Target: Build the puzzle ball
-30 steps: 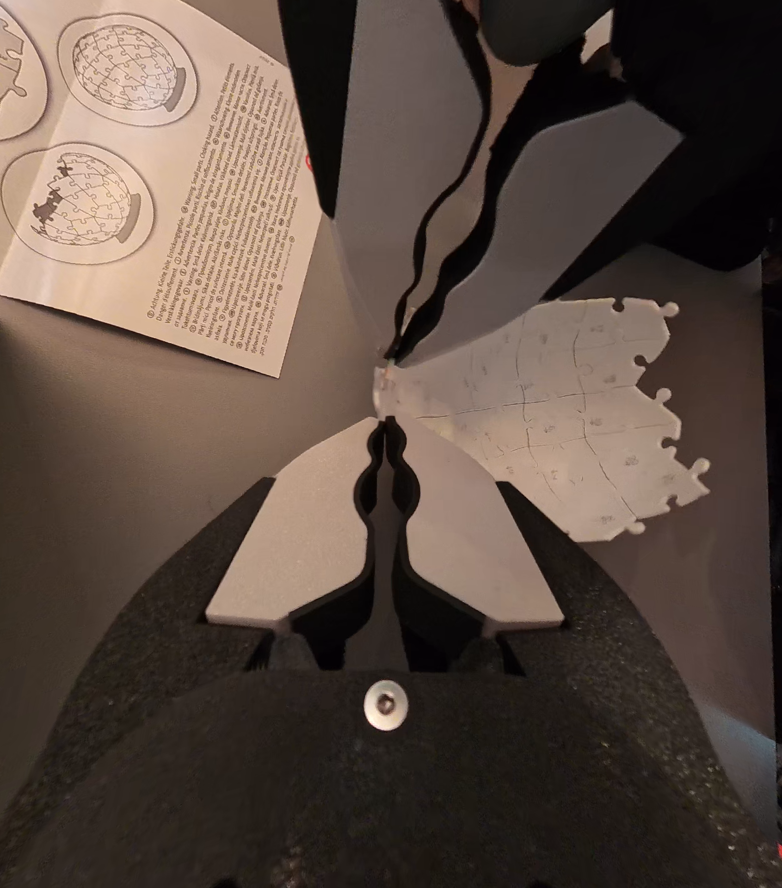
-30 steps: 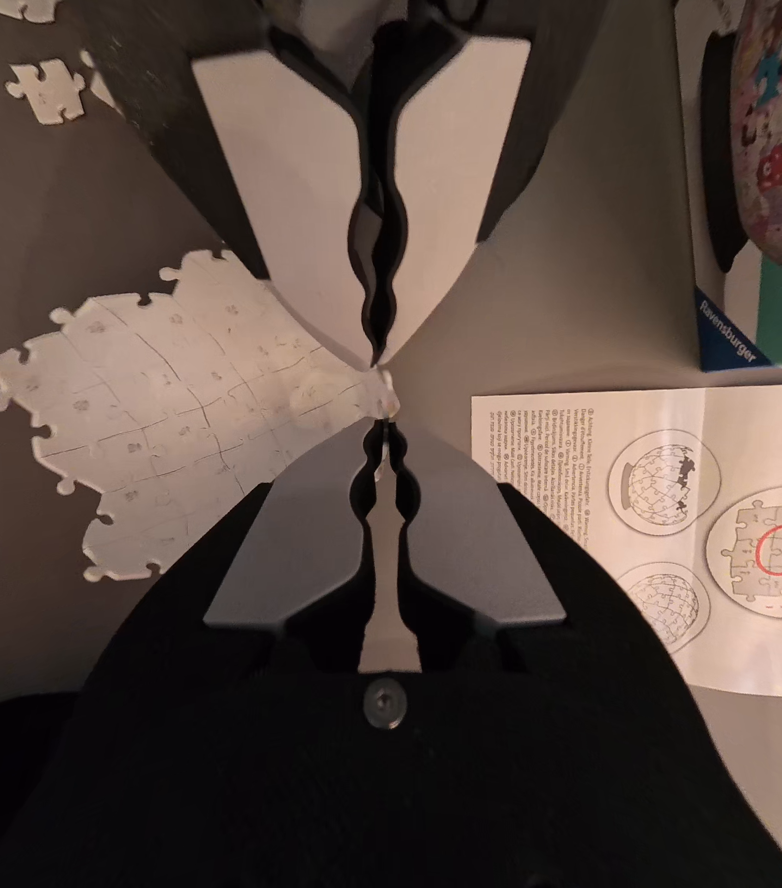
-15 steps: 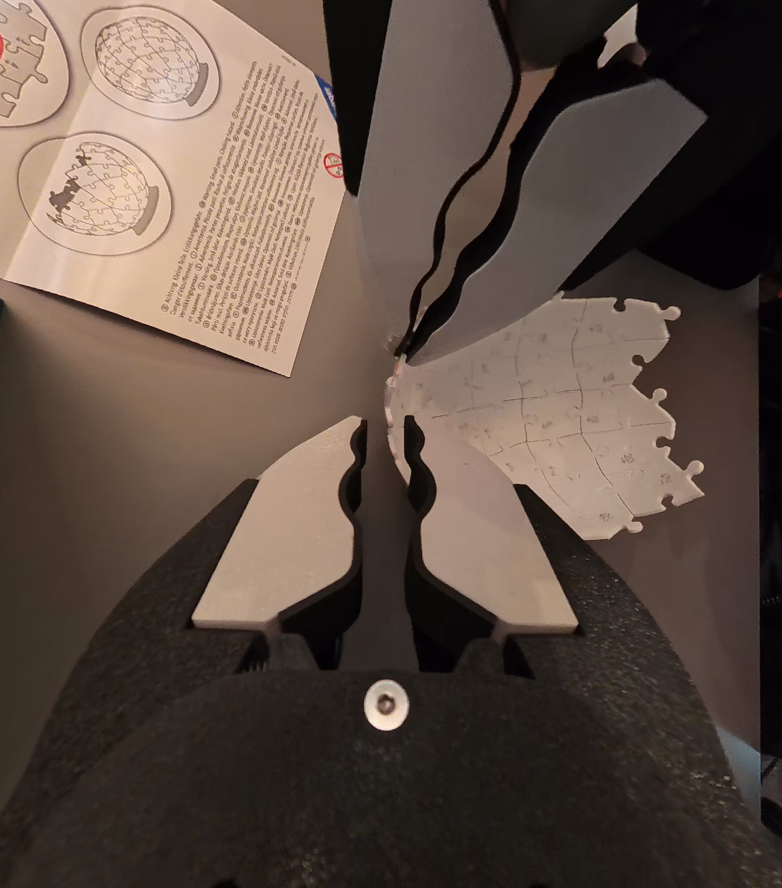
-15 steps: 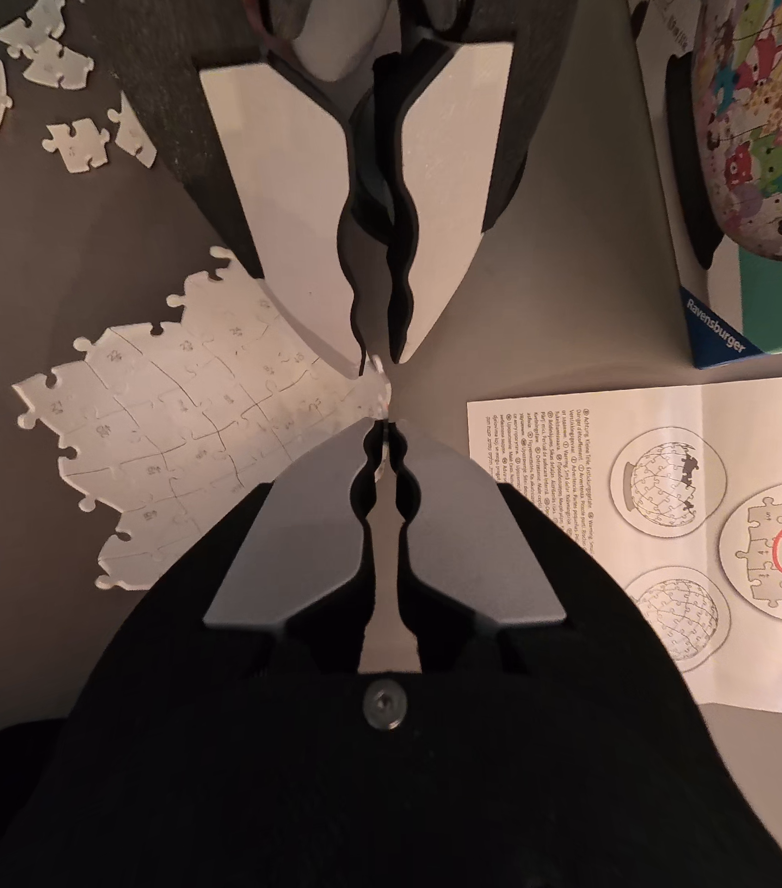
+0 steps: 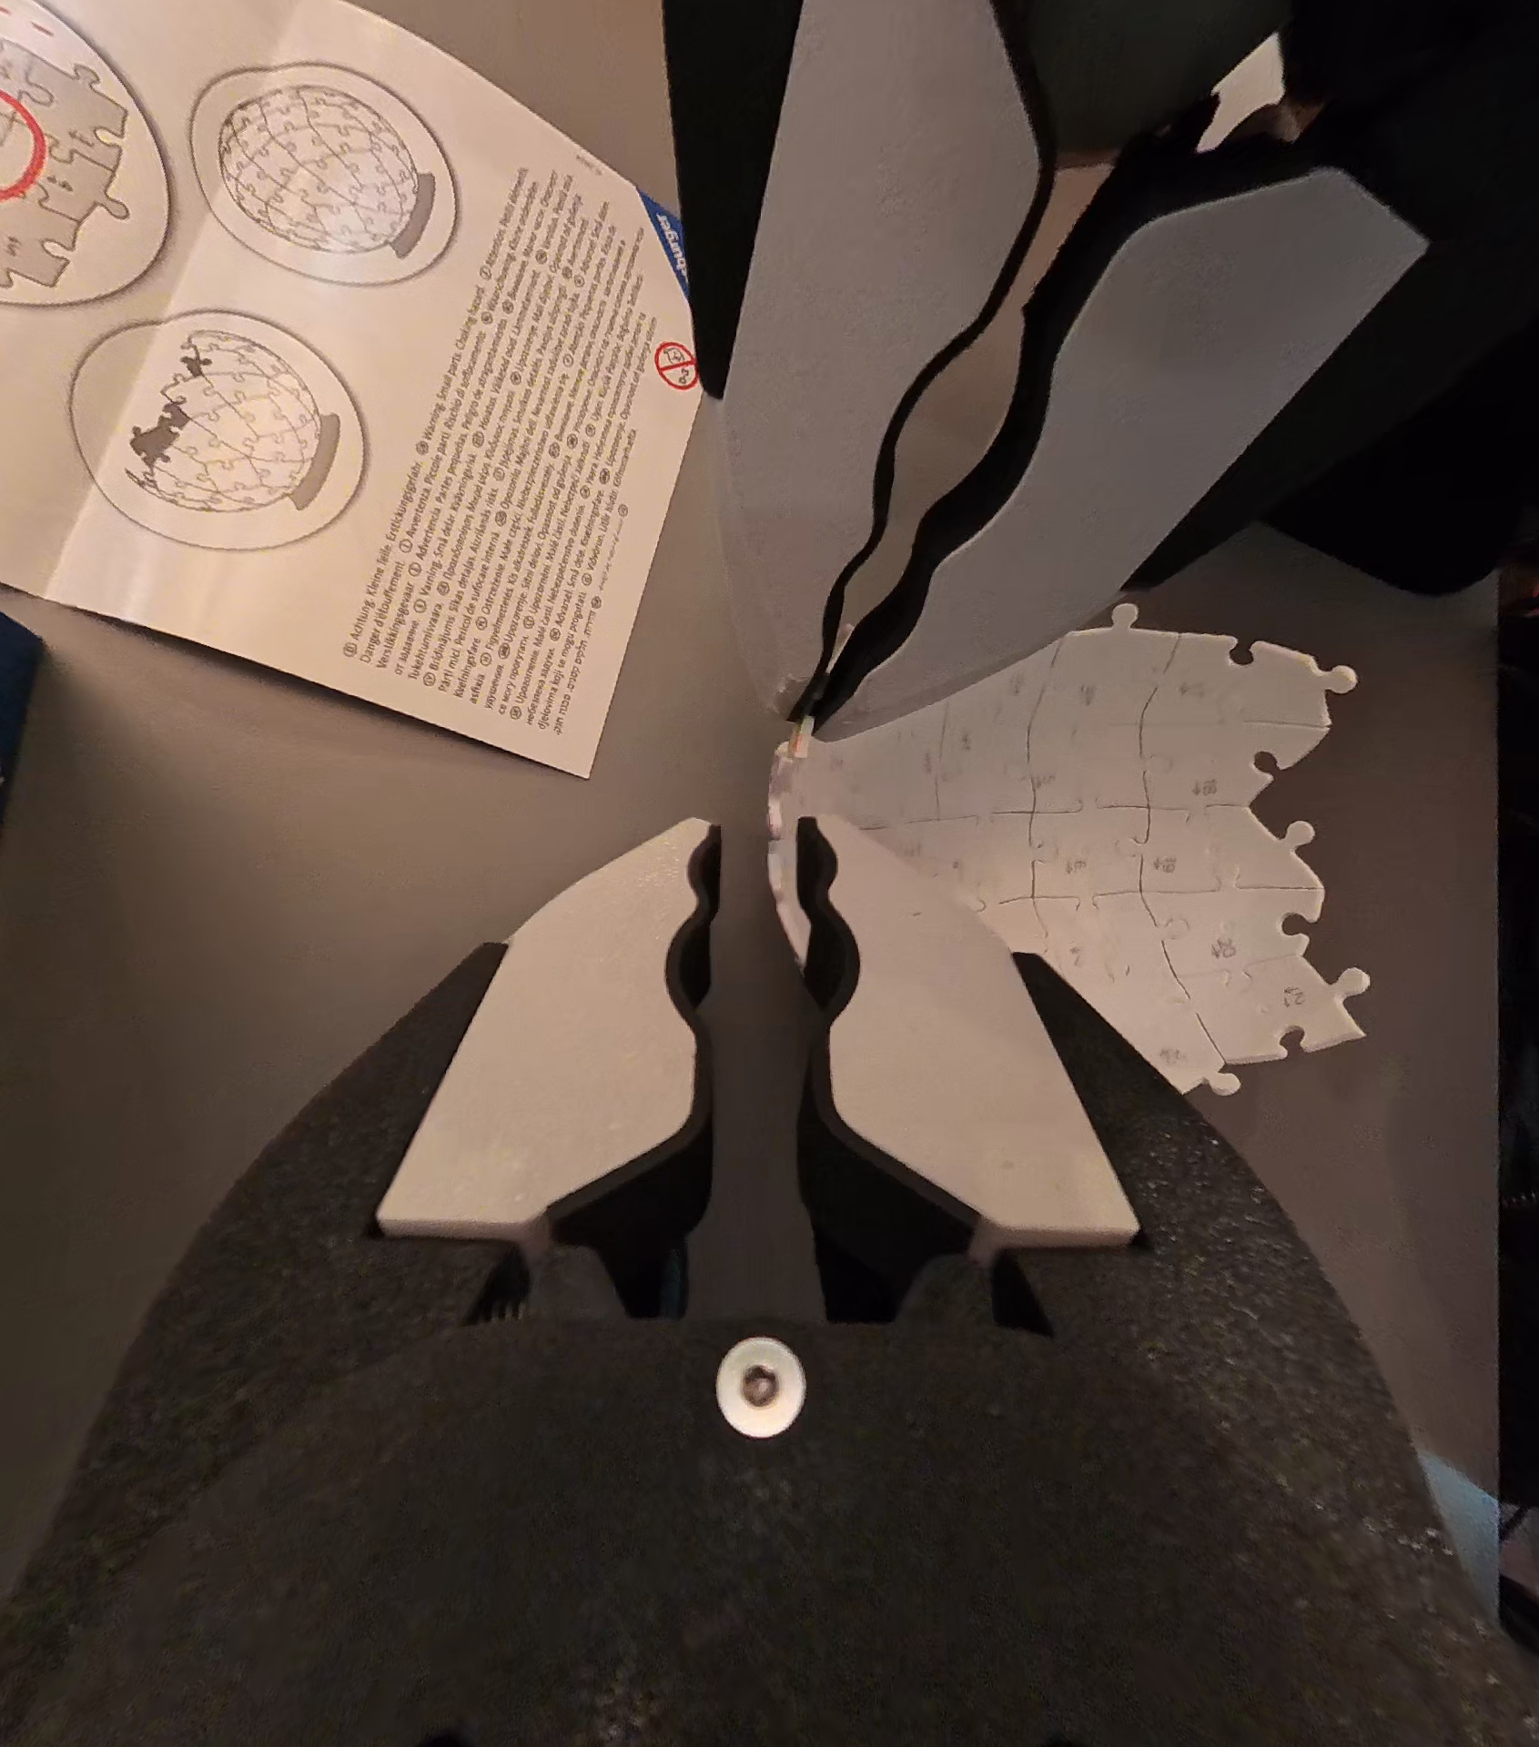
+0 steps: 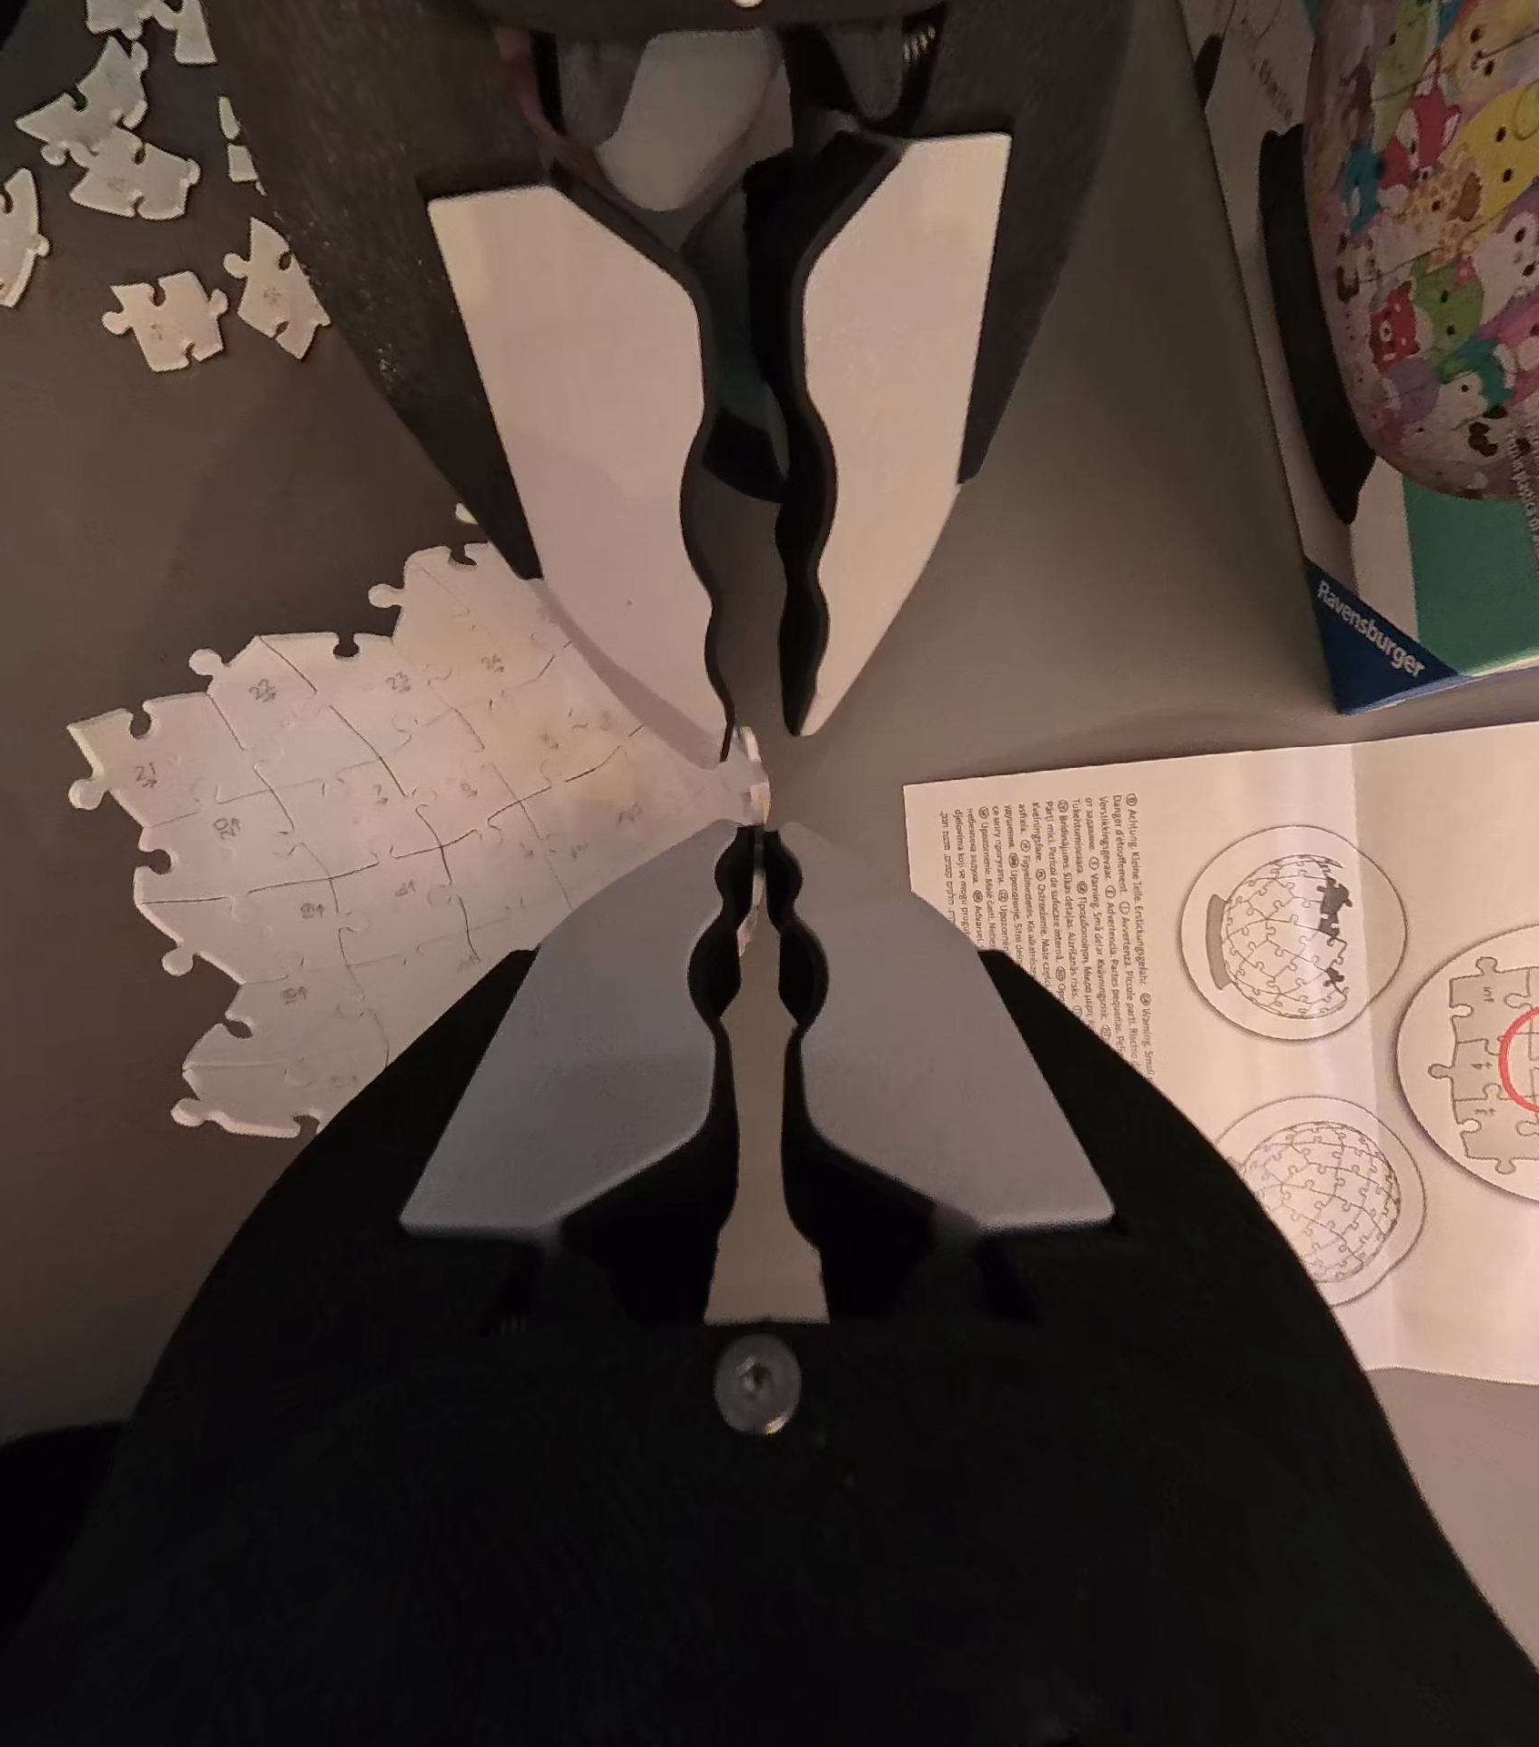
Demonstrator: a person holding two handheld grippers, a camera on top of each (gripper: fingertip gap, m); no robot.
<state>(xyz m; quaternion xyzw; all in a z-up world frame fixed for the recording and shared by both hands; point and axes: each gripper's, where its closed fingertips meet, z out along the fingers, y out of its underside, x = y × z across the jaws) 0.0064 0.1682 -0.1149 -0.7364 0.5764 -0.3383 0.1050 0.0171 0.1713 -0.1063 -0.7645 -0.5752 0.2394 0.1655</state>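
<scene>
The assembled puzzle panel (image 5: 1125,851) lies flat on the table (image 5: 274,898), its narrow tip pinched by the right tongs (image 6: 758,832). The left tongs (image 5: 758,832), previously closed on that tip, are now spread.

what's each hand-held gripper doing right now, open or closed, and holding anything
Left hand-held gripper: open, holding nothing, beside the joined puzzle section.
Right hand-held gripper: shut on the joined puzzle section's edge.

A dim indoor hobby or test setting is being suggested, though the room type cannot be told: a plain grey table (image 6: 1030,614) is being shown carrying a folded instruction leaflet (image 6: 1314,945), a colourful puzzle box (image 6: 1456,378) and loose white puzzle pieces (image 6: 151,236).
</scene>
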